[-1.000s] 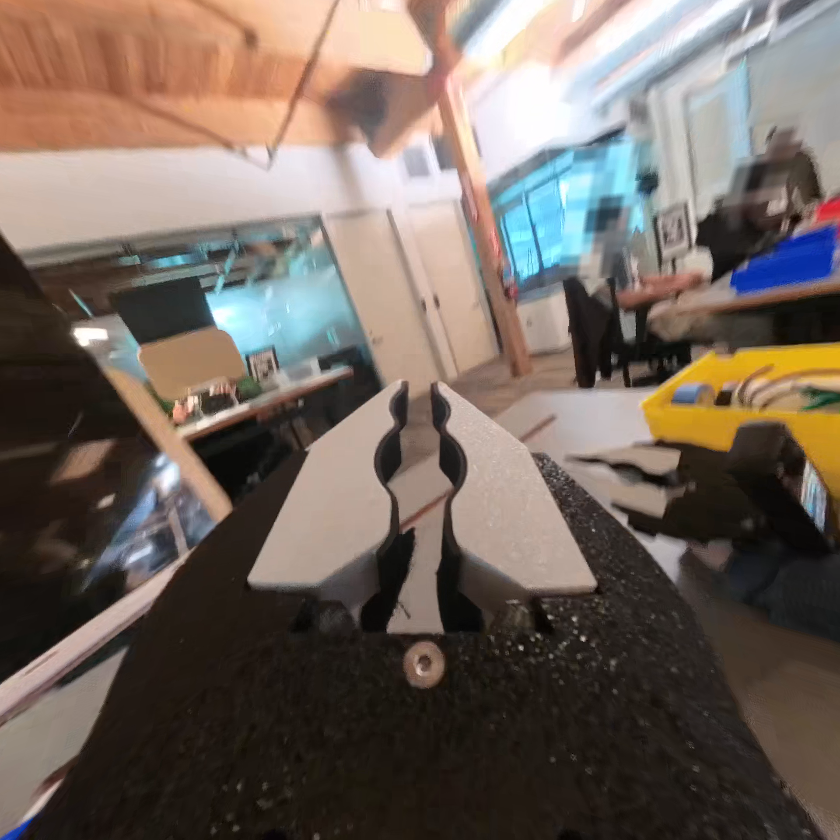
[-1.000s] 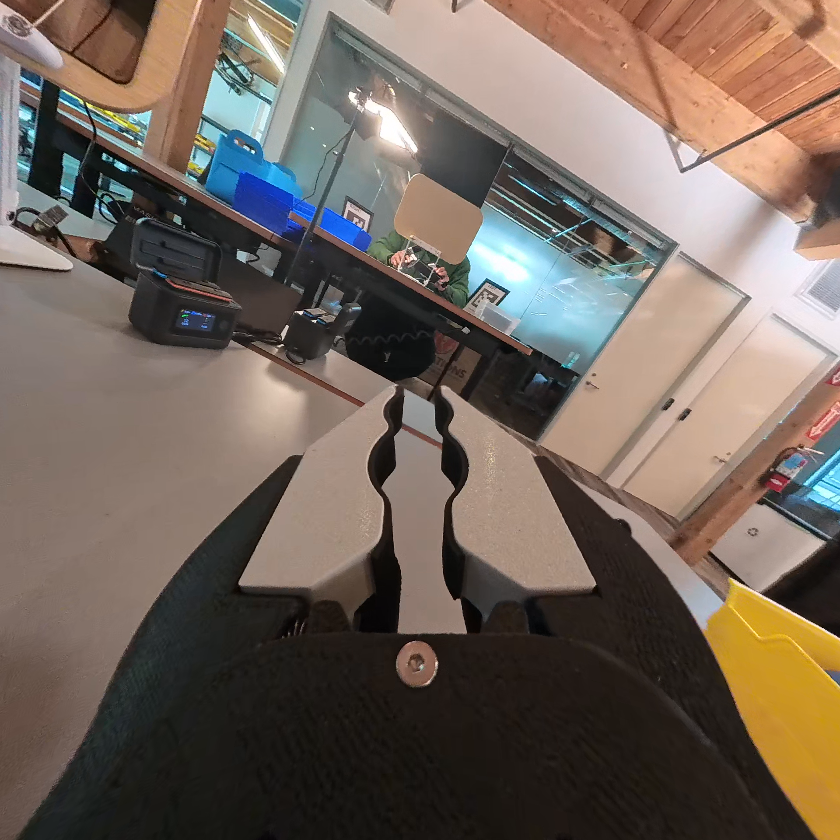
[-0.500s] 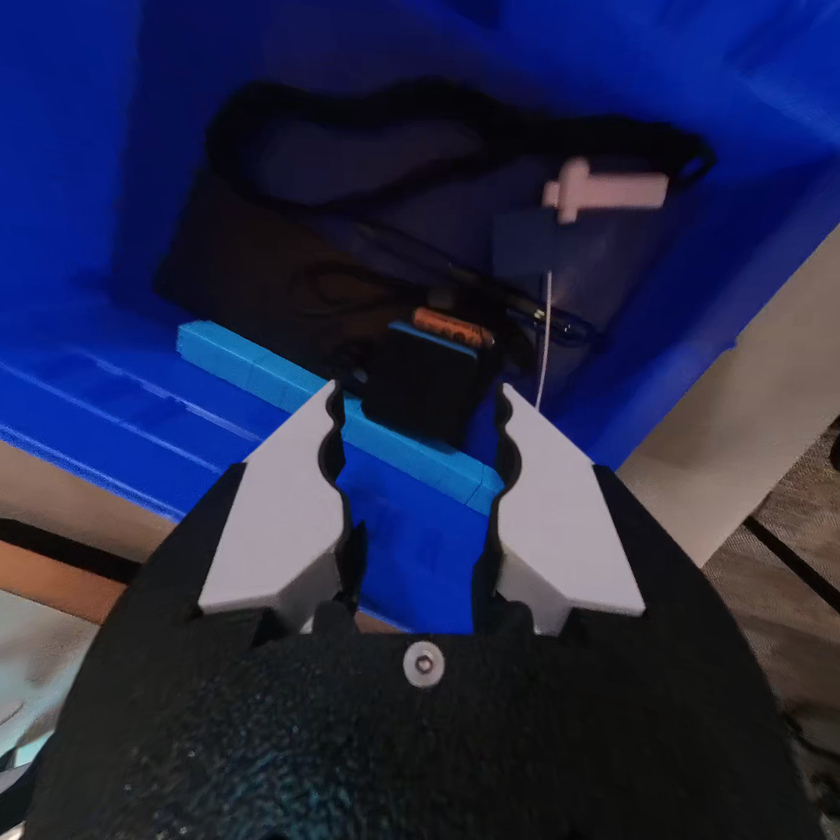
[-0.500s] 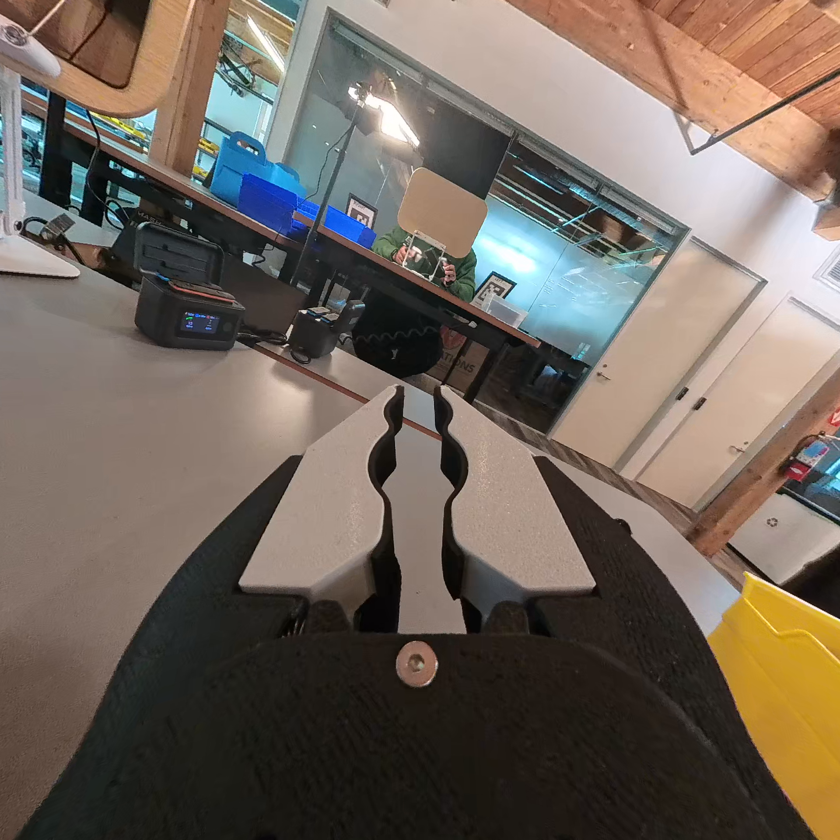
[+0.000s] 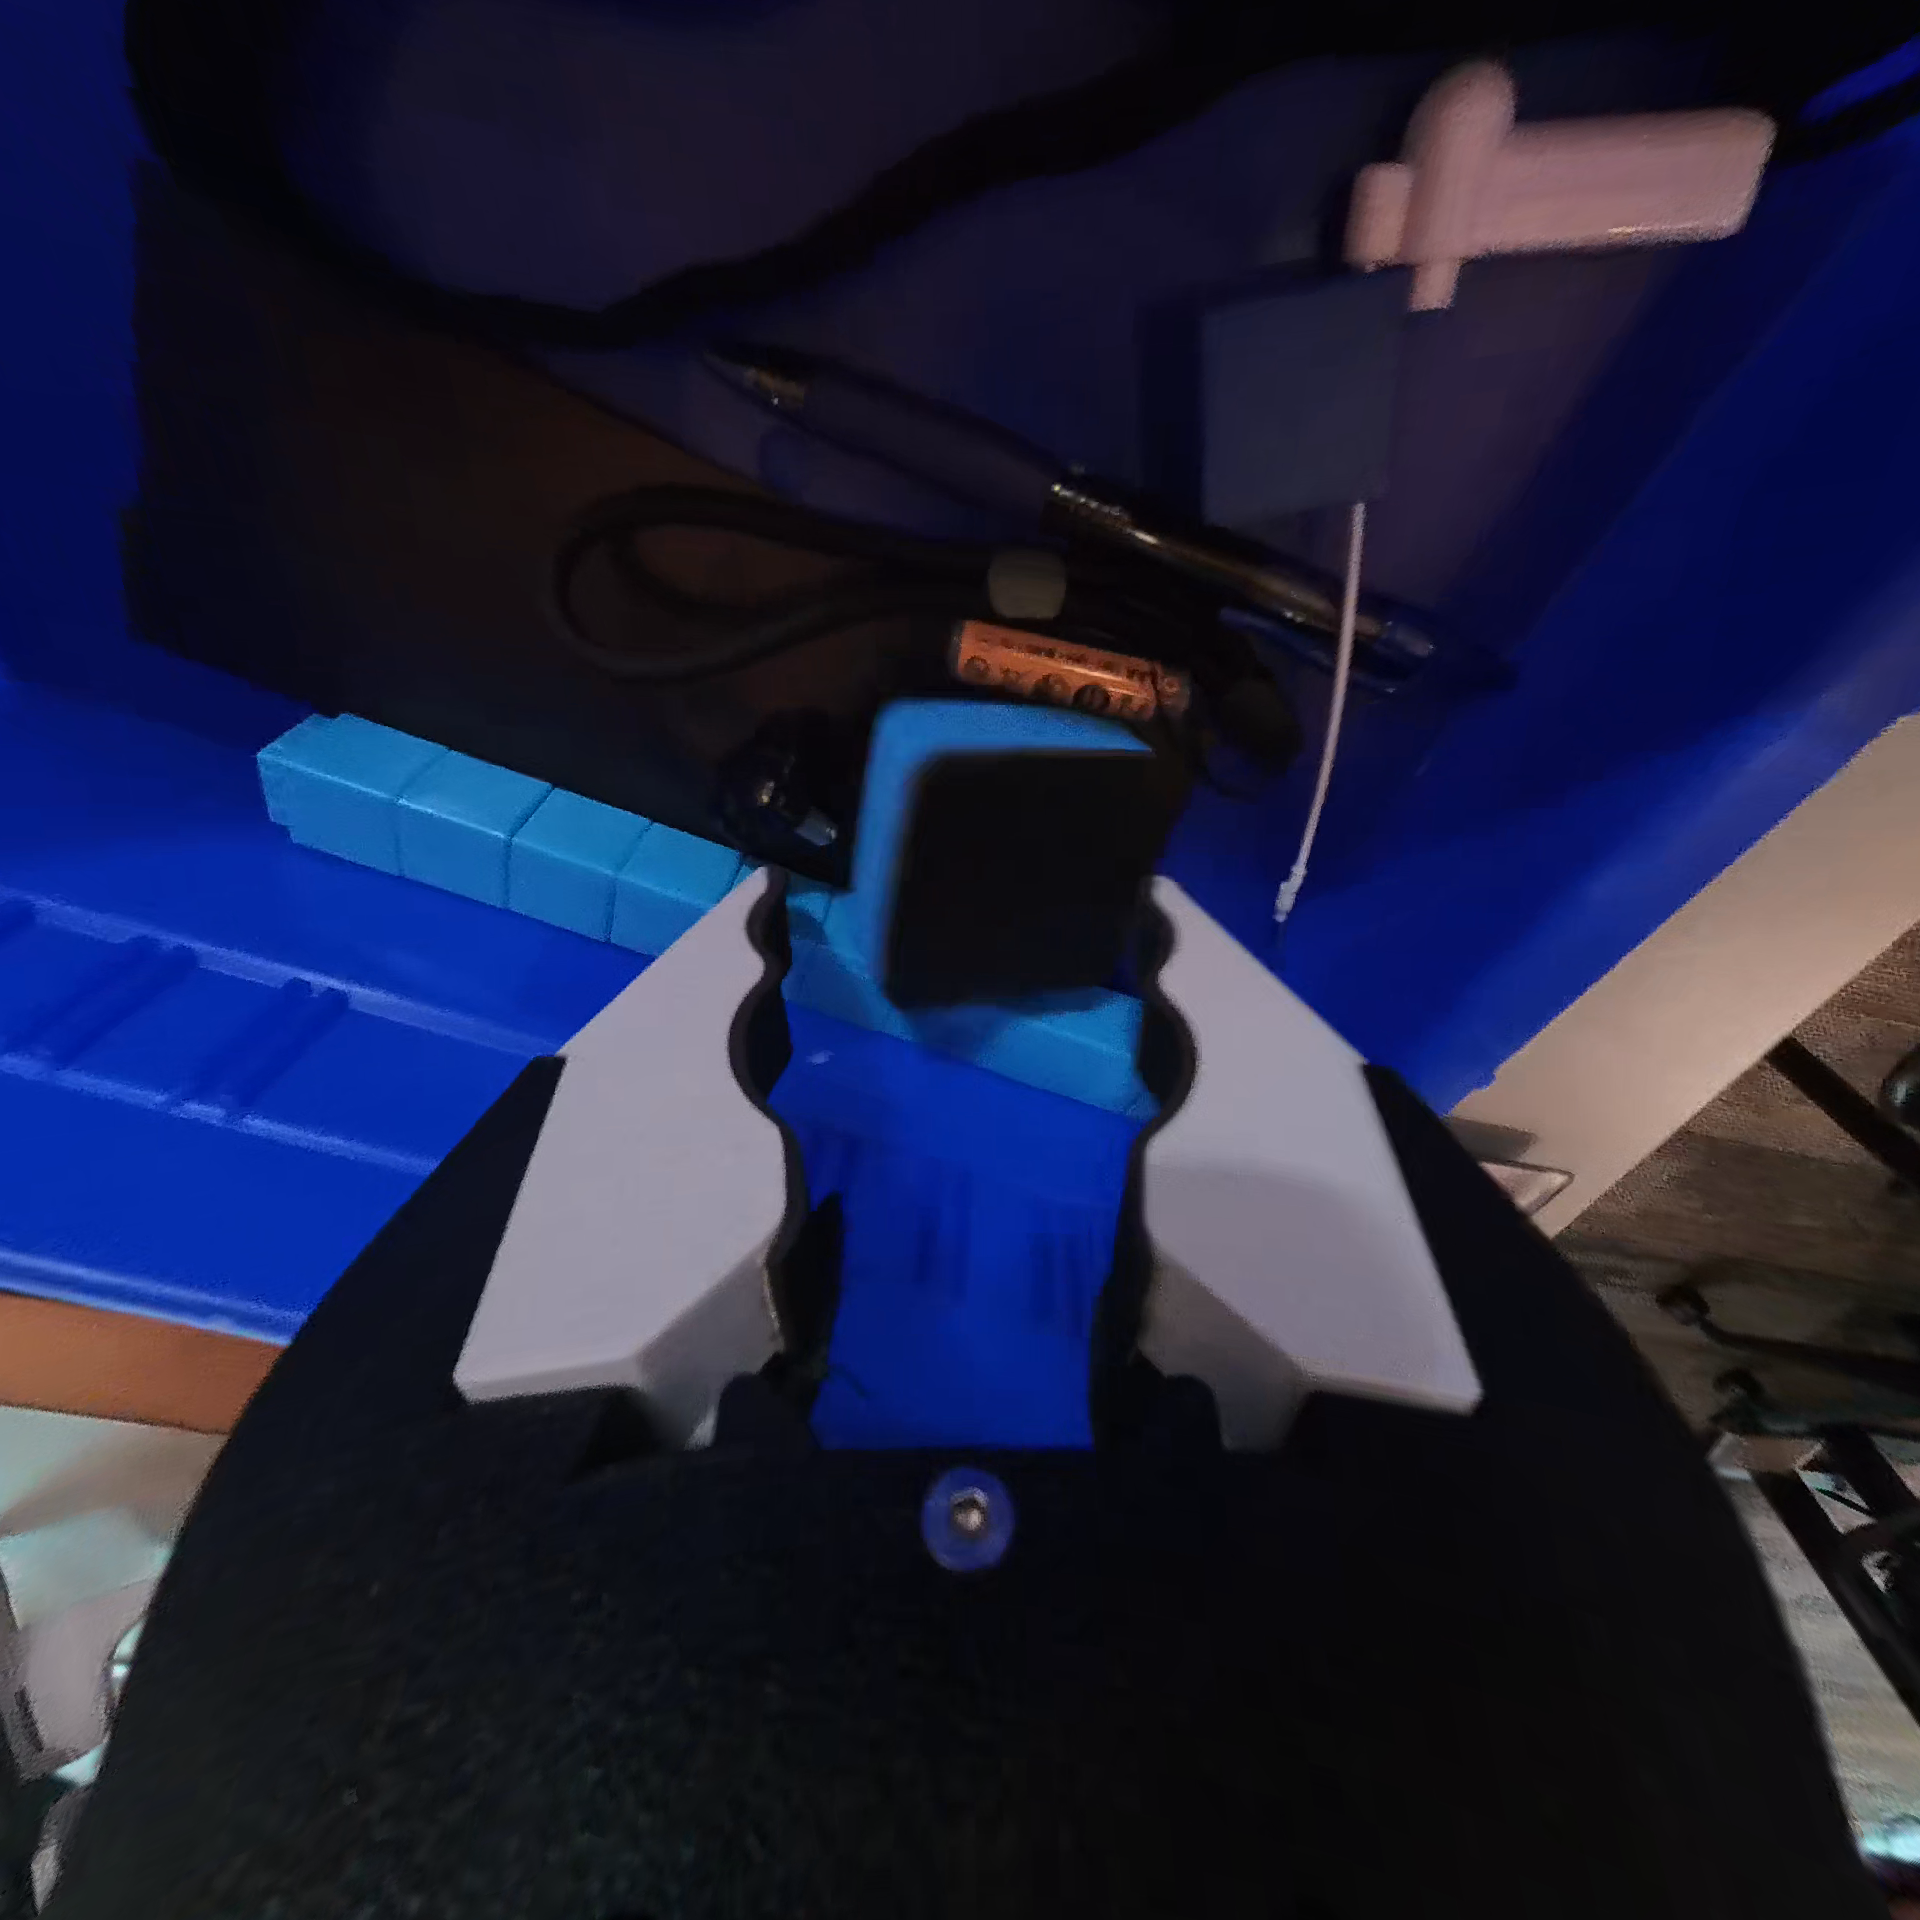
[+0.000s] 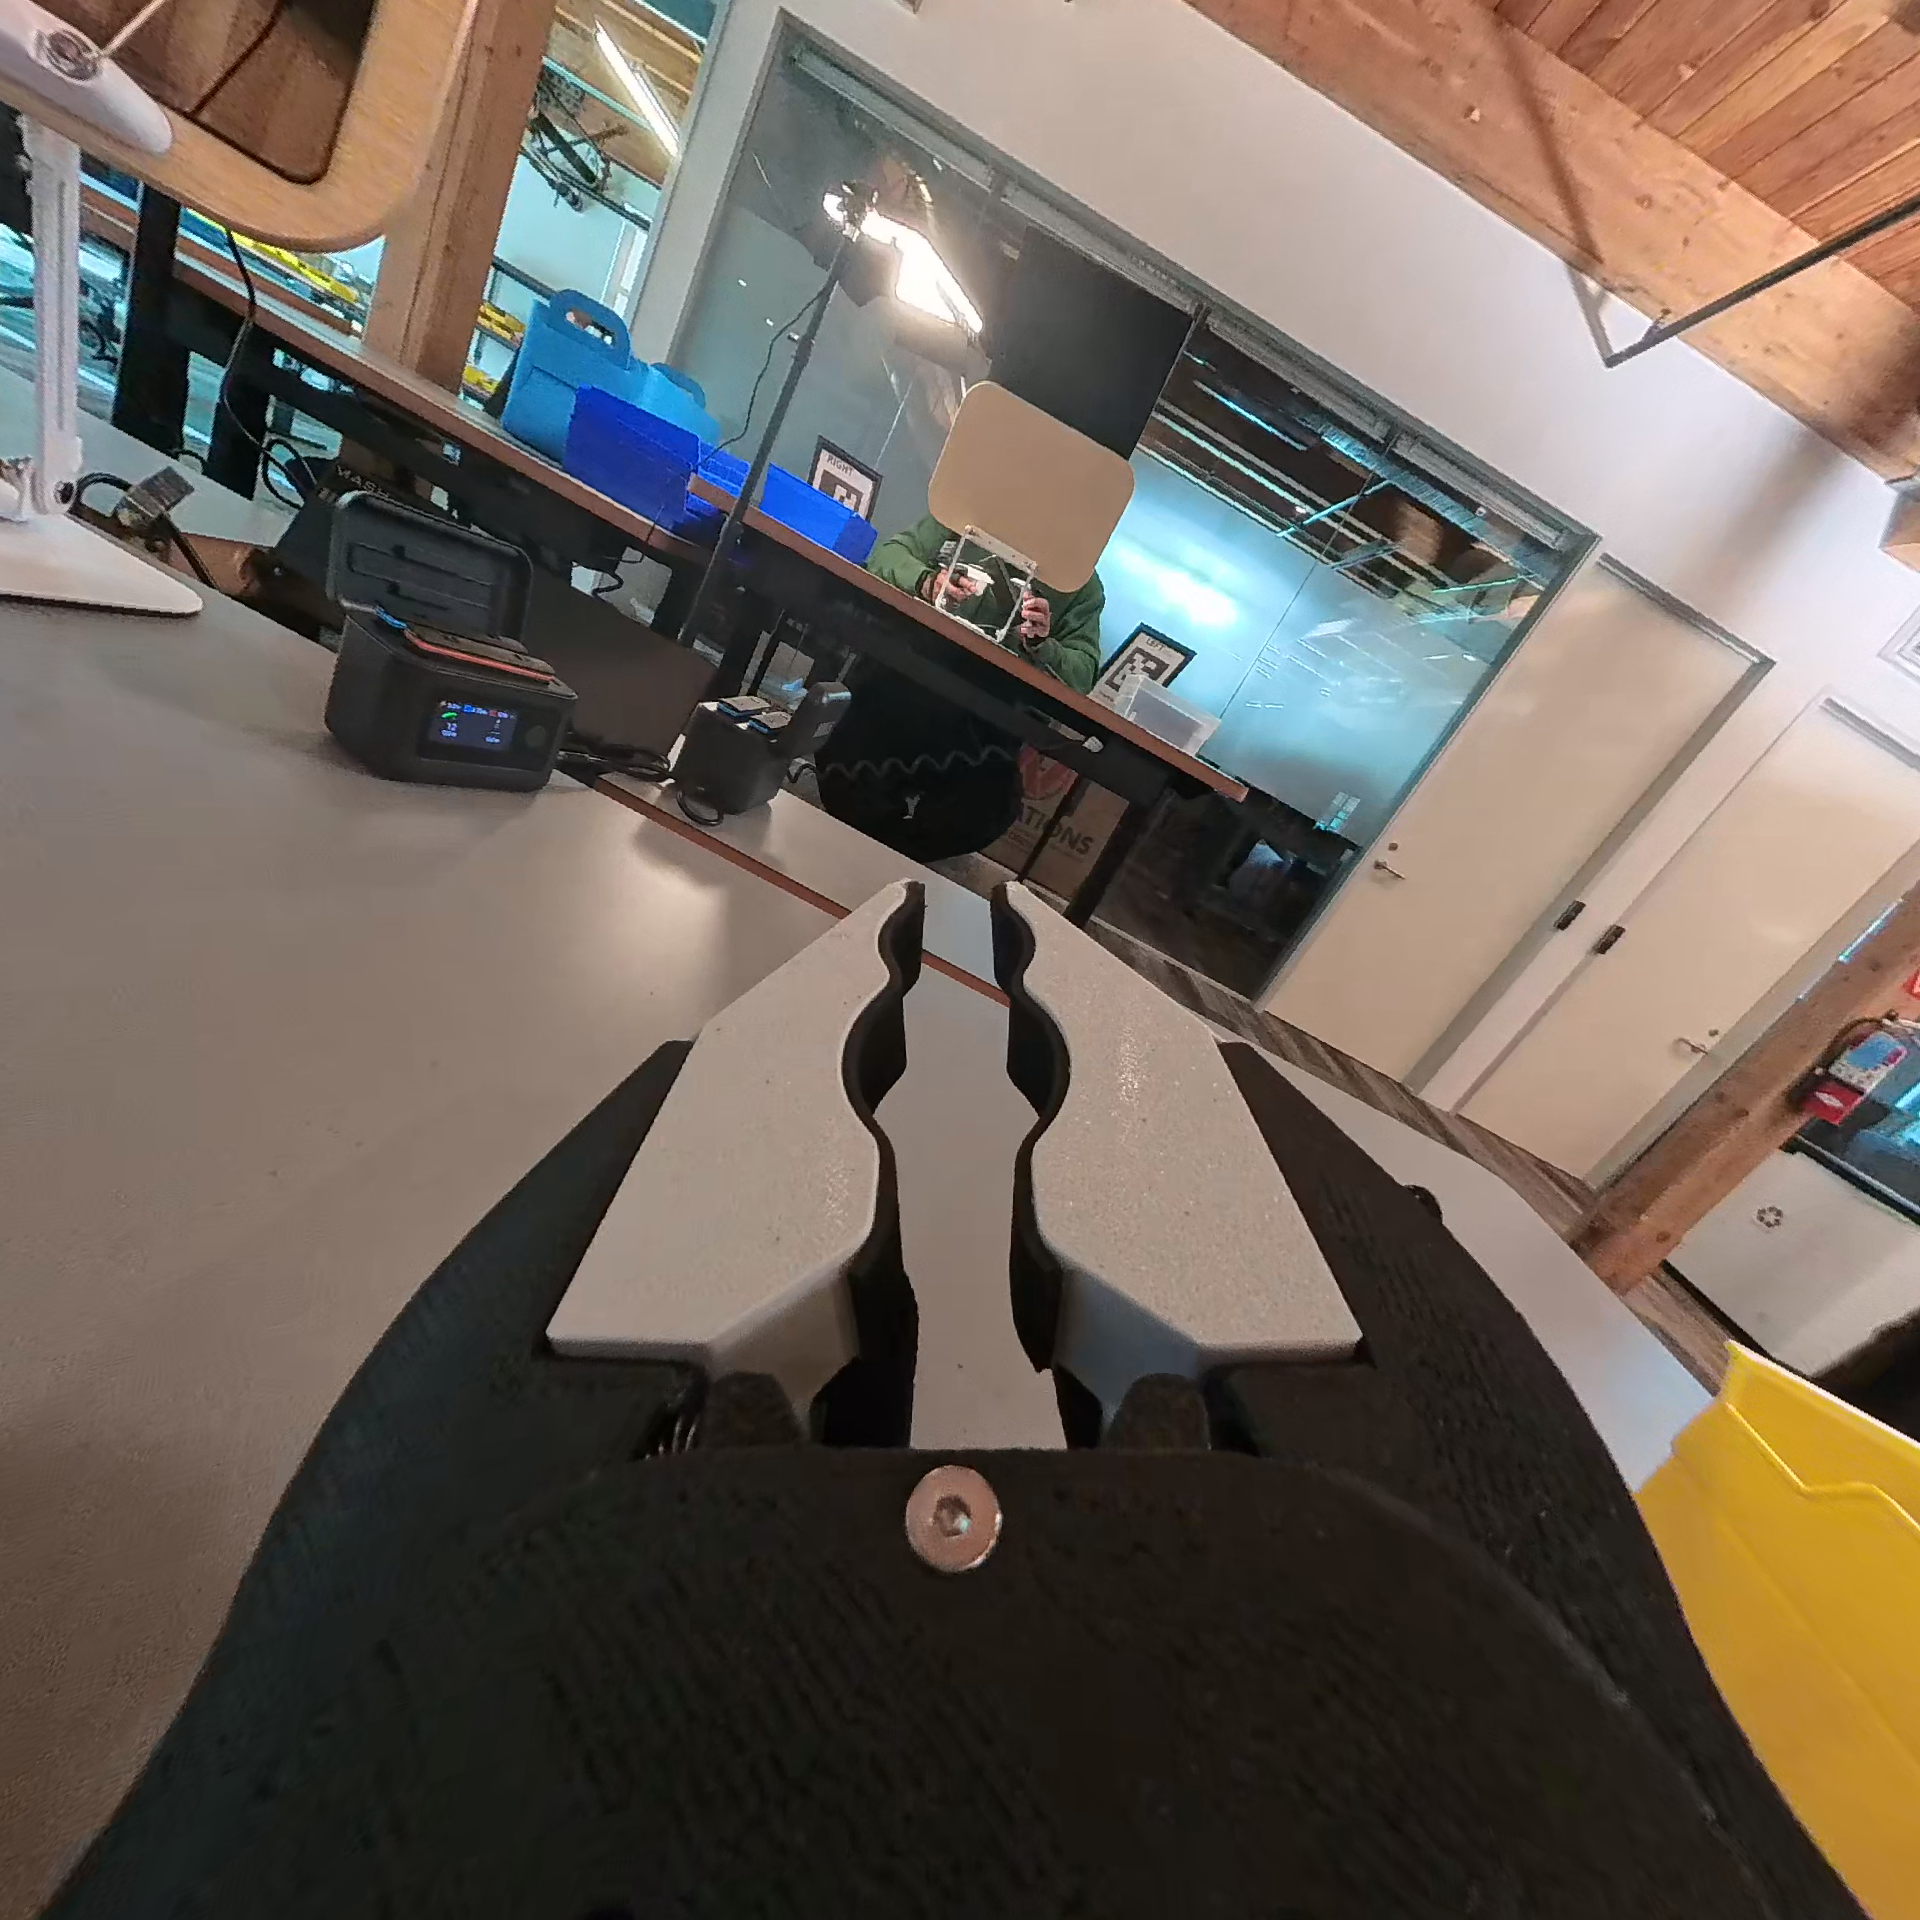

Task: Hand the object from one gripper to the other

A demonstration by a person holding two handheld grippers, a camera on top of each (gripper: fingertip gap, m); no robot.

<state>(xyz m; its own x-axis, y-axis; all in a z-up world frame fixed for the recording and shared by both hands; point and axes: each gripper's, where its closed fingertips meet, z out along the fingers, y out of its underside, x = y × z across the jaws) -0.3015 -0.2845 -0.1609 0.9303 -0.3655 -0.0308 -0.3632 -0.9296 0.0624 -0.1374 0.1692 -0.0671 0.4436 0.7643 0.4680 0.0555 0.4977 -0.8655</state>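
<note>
The left hand-held gripper [image 5: 961, 914] points down into a blue bin [image 5: 208, 1091], with its two grey fingers [image 5: 665, 1174] spread wide apart. A black-and-light-blue block [image 5: 1013, 862] stands between the fingertips. The right fingertip lies just beside the block's black face; whether either finger touches it cannot be told. The block rests on or against a row of light-blue cubes [image 5: 499, 831] that lies across the bin floor.

Behind the block lie the following items:
- an orange battery [image 5: 1060, 670], just behind the block's top edge;
- a coiled black cable [image 5: 665, 613], to the left of the battery;
- a dark pen [image 5: 1195, 551], lying diagonally;
- a thin white tie [image 5: 1330, 717], hanging to the right;
- a white plastic piece [image 5: 1558, 182], blurred, near the upper right corner.

The right hand-held gripper [image 6: 956, 914] is level above a grey tabletop [image 6: 260, 1039]. Its fingers [image 6: 769, 1164] stand nearly together, with a narrow gap between them and nothing in it. A yellow bin [image 6: 1808, 1621] shows at the lower right edge. A black device with a small screen [image 6: 447, 717] sits on the far left of the tabletop. A person in a green top [image 6: 1060, 623] sits at another table farther back.
</note>
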